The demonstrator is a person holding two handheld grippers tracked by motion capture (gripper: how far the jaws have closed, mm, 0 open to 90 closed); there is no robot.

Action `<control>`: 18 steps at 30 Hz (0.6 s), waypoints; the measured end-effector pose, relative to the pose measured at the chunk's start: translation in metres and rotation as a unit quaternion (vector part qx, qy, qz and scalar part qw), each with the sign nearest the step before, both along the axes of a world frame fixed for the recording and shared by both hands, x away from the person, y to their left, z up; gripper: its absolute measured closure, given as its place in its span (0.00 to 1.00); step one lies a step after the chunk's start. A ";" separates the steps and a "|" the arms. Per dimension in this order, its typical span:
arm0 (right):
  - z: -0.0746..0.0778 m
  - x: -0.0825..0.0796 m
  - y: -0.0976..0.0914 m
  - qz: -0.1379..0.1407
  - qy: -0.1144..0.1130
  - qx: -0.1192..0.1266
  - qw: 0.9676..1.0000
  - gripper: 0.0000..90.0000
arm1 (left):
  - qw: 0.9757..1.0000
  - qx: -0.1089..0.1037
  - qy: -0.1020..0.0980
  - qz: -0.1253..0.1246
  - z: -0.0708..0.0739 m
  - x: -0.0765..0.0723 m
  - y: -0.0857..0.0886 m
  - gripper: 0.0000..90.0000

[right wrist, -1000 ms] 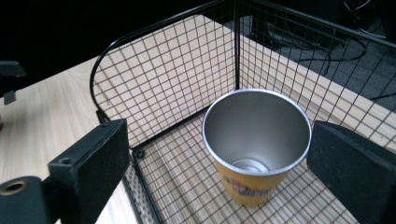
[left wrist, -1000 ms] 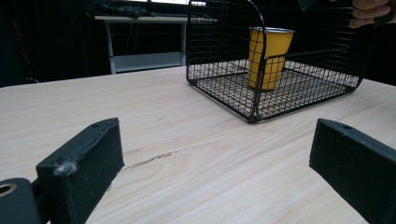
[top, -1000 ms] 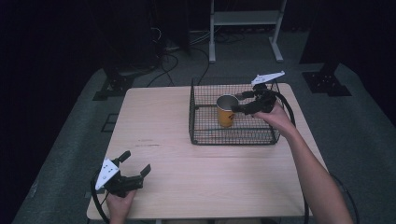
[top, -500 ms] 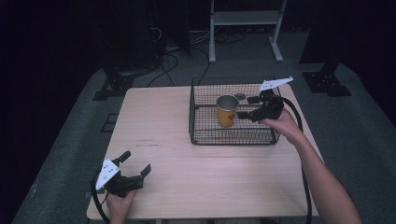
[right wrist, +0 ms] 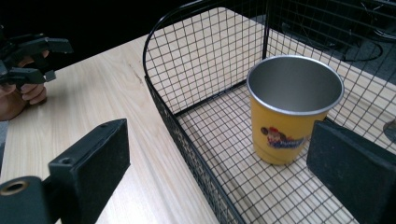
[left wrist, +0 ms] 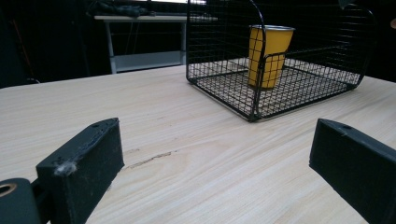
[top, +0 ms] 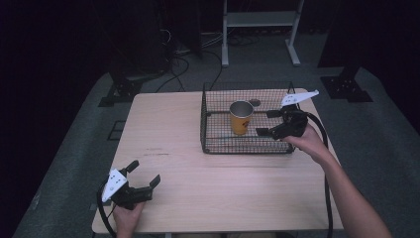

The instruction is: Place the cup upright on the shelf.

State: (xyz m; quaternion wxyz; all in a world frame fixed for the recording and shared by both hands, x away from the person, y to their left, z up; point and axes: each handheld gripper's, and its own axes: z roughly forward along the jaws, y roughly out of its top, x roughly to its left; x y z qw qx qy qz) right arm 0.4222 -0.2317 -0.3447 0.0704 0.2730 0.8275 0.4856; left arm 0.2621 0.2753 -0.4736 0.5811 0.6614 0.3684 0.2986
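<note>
Gripper (left wrist: 217,158): jaws spread wide, low over the table, nothing between them.
Table (left wrist: 154,112): pale wood; a short dark scratch near the left jaw.
Basket (left wrist: 224,88): black wire, ahead and right of centre, standing on the table.
Cup (left wrist: 270,56): yellow, metal rim, upright inside the basket.
Background: dark; a white shelf (left wrist: 140,37) beyond the table's far edge.

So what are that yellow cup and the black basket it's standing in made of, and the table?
The cup looks like metal: a dull silvery inside and rim, with a glossy yellow printed coat outside. The basket seems to be steel wire, coated or painted black, welded into a fine grid with thicker frame rods. The table shows pale wood grain with a matte finish; whether it is solid wood or a laminate is unclear.
</note>
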 end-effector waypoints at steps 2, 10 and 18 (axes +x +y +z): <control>-0.002 -0.002 -0.003 -0.001 0.004 -0.002 1.000 0.06 | 1.000 0.001 0.000 0.000 0.000 0.000 0.000 0.02; -0.009 -0.012 -0.011 -0.003 0.008 0.004 1.000 0.06 | 1.000 0.002 0.000 0.000 0.000 0.000 0.000 0.02; -0.016 -0.022 -0.014 -0.002 0.011 0.004 1.000 0.06 | 1.000 0.003 0.000 0.000 0.000 0.000 0.000 0.02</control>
